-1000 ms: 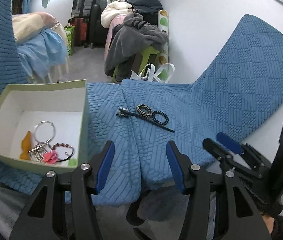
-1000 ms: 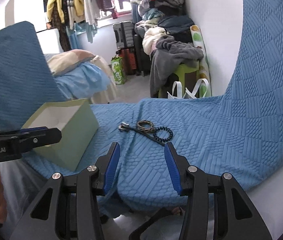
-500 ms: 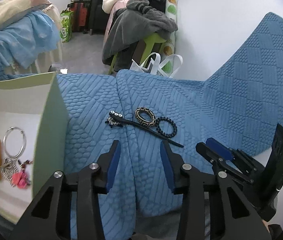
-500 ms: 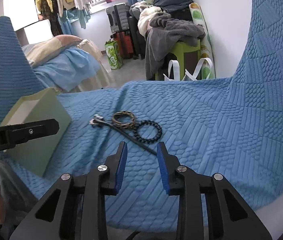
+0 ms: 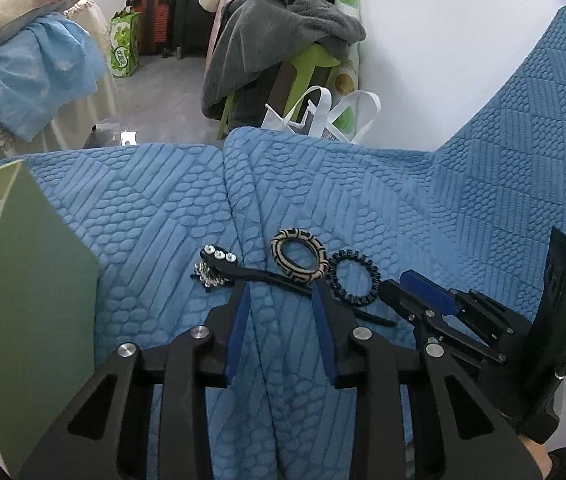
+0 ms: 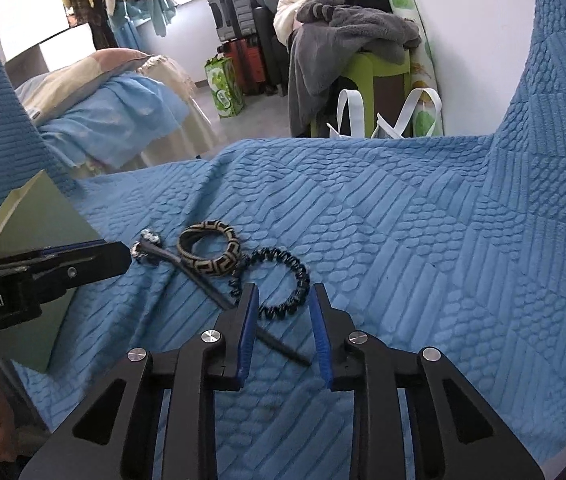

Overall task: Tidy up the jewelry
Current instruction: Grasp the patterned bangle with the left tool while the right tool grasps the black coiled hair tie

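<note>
On the blue quilted cloth (image 5: 363, 200) lie a black hair stick with a rhinestone head (image 5: 219, 268), a tan-and-black patterned bangle (image 5: 299, 256) and a black coiled hair tie (image 5: 355, 280). My left gripper (image 5: 281, 288) is open, its tips astride the stick's shaft just below the bangle. My right gripper (image 6: 283, 296) is open, its tips at the near edge of the hair tie (image 6: 283, 284); the bangle (image 6: 209, 248) and the hair stick (image 6: 187, 264) lie to its left. The green box (image 5: 39, 272) stands at the left.
The right gripper shows at the right of the left wrist view (image 5: 443, 316); the left gripper shows at the left of the right wrist view (image 6: 51, 268). Beyond the cloth's far edge are a green stool with grey clothes (image 5: 283, 40), white bags (image 5: 323, 116) and a bed (image 5: 23, 72).
Both grippers have moved forward and down to the jewelry, and their jaws have narrowed somewhat. The box has slid toward the left edge of both views, its contents nearly out of sight.
</note>
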{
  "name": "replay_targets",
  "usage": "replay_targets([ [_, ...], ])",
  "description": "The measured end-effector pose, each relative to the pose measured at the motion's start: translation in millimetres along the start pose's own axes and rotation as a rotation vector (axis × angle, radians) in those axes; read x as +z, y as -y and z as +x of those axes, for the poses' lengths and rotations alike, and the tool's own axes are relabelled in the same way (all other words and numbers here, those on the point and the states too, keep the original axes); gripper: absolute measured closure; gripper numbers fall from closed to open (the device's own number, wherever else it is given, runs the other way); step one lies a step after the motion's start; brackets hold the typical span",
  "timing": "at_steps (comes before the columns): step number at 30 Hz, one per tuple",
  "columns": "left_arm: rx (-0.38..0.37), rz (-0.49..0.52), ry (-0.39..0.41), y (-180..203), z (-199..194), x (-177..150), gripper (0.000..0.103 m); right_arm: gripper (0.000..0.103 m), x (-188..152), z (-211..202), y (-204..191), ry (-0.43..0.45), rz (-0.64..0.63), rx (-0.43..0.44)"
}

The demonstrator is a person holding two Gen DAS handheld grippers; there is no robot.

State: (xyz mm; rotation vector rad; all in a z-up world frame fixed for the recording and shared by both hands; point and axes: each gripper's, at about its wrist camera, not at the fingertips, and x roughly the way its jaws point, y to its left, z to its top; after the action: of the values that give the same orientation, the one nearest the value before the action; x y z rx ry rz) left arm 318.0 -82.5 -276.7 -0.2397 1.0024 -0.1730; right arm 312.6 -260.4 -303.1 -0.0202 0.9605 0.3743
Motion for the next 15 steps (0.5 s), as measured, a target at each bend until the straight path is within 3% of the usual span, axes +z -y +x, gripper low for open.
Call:
replay_targets([
  [7, 0.006, -0.006, -0.009, -5.1, 15.1, 6.7, 0.071, 0.079, 5.6, 19.7, 10.5, -0.037, 0.017, -0.006],
  [13, 0.018, 0.012, -0.014, -4.4, 25.3, 10.7, 0.072, 0.079, 7.3, 28.6, -1.9, -0.038, -0.074, -0.048],
  [15, 0.019, 0.009, -0.018, -5.7, 27.9, 11.9, 0.072, 0.089, 7.3, 29.3, -2.4, -0.036, -0.09, -0.077],
])
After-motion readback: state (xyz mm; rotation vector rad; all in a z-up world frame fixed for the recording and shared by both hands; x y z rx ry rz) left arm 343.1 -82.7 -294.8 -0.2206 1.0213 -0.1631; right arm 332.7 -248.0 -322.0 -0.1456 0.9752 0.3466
